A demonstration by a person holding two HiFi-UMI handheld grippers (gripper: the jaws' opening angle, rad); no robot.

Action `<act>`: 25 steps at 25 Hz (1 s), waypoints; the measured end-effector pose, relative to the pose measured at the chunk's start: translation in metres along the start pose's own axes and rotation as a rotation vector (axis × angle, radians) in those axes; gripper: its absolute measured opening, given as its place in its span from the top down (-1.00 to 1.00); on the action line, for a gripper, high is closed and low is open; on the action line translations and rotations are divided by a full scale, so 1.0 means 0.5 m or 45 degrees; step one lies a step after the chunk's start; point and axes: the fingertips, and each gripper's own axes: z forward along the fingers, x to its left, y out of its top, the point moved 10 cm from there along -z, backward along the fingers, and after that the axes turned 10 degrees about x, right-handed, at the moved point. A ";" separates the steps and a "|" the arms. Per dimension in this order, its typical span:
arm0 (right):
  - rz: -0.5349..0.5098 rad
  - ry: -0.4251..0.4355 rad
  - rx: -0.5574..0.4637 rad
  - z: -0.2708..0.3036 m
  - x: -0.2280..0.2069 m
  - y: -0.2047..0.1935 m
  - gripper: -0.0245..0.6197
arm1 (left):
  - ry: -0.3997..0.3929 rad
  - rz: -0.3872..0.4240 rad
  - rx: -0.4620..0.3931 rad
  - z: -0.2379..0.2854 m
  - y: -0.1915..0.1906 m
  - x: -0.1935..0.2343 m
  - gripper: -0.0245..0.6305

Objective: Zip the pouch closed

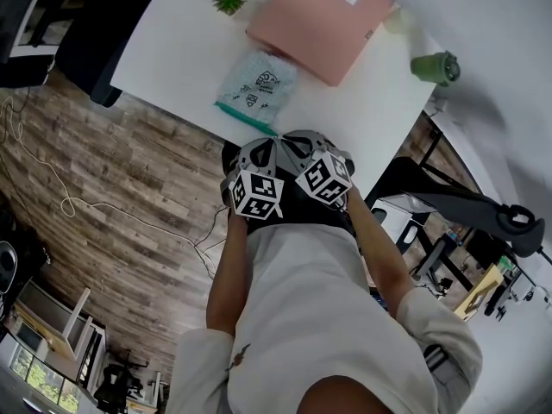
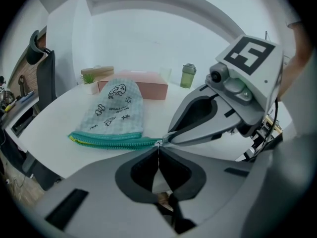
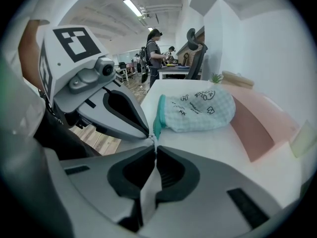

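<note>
A pale checked pouch (image 1: 256, 80) (image 2: 116, 110) (image 3: 200, 110) with a teal zipper (image 2: 111, 141) lies flat on the white table (image 1: 172, 50), zipper edge toward me. Both grippers meet at the zipper's right end, at the table's near edge. My left gripper (image 2: 158, 150) (image 1: 263, 149) (image 3: 148, 134) is shut, and a small metal zipper pull (image 2: 158, 143) sits at its tips. My right gripper (image 3: 155, 145) (image 1: 297, 142) (image 2: 167, 138) is shut on the teal end of the zipper. In the head view the marker cubes hide the tips.
A pink box (image 1: 319, 24) (image 2: 143, 86) lies behind the pouch. A small potted plant (image 1: 229, 0) stands at the far left, a green cup (image 1: 435, 67) (image 2: 188, 76) at the right. Beyond are an office chair (image 2: 44, 78), wooden floor (image 1: 112, 179), and people standing far off (image 3: 153, 48).
</note>
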 end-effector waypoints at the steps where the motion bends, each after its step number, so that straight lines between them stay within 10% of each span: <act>1: 0.008 -0.002 0.000 -0.001 0.000 -0.001 0.88 | 0.000 -0.003 -0.001 -0.001 0.000 0.001 0.93; 25: 0.078 -0.034 0.003 -0.020 -0.010 -0.005 0.89 | 0.044 -0.085 0.010 -0.013 0.008 0.054 0.93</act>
